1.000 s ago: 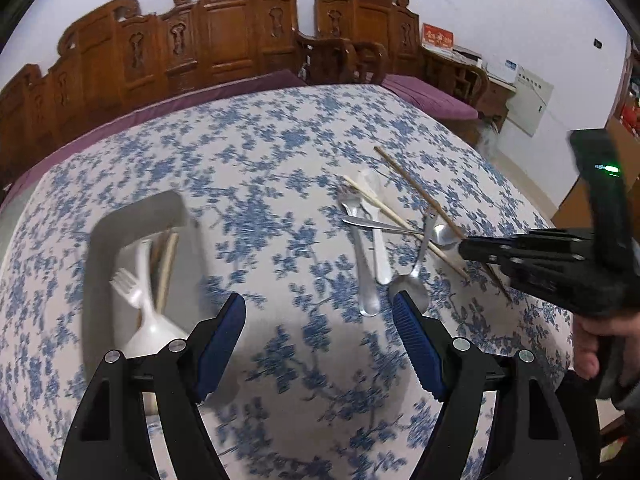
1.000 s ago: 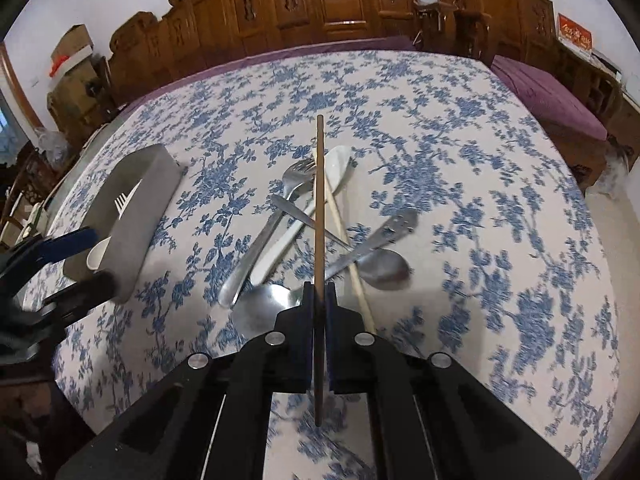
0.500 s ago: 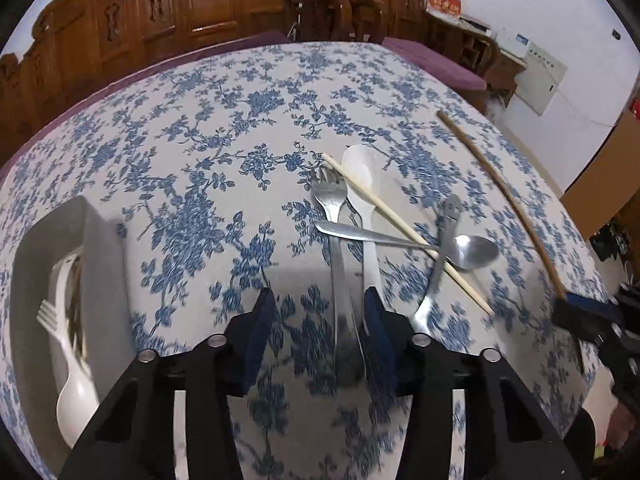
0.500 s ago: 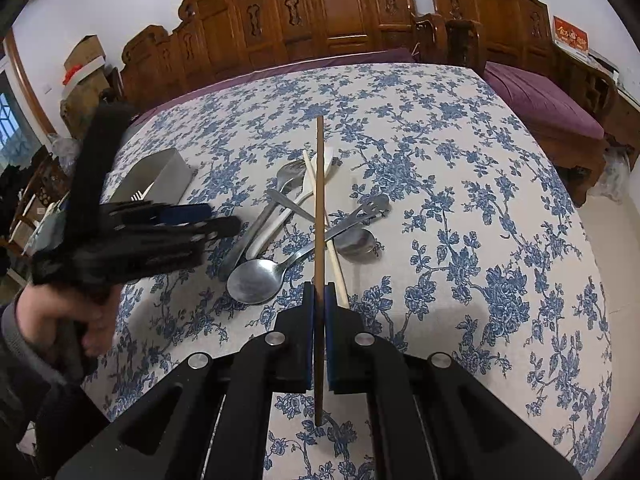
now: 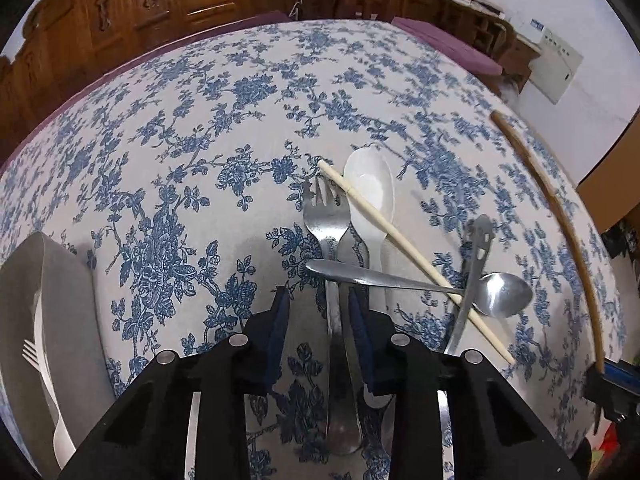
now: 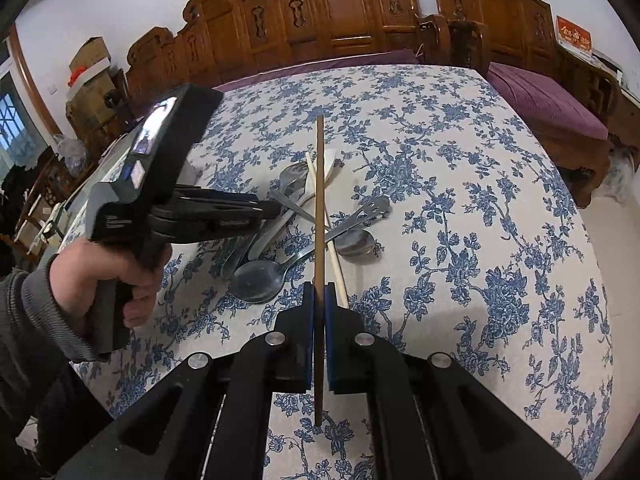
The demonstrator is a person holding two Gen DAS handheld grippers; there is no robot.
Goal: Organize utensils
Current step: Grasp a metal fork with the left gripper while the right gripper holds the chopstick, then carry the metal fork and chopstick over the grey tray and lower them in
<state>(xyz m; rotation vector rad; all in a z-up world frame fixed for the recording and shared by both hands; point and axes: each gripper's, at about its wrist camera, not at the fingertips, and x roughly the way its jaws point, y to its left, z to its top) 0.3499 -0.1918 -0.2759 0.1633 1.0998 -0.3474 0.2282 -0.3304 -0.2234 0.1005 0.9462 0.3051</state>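
Left hand-held gripper low over the flowered counter, jaws closing around the handle of the metal fork, right pad at the handle, left pad still clear of it. Fork flat in a crossed heap with a white spoon, pale chopstick and two metal spoons, grey tray with a white fork at the left edge. Right hand-held gripper pressed together, pinching a brown chopstick pointing away above the heap.
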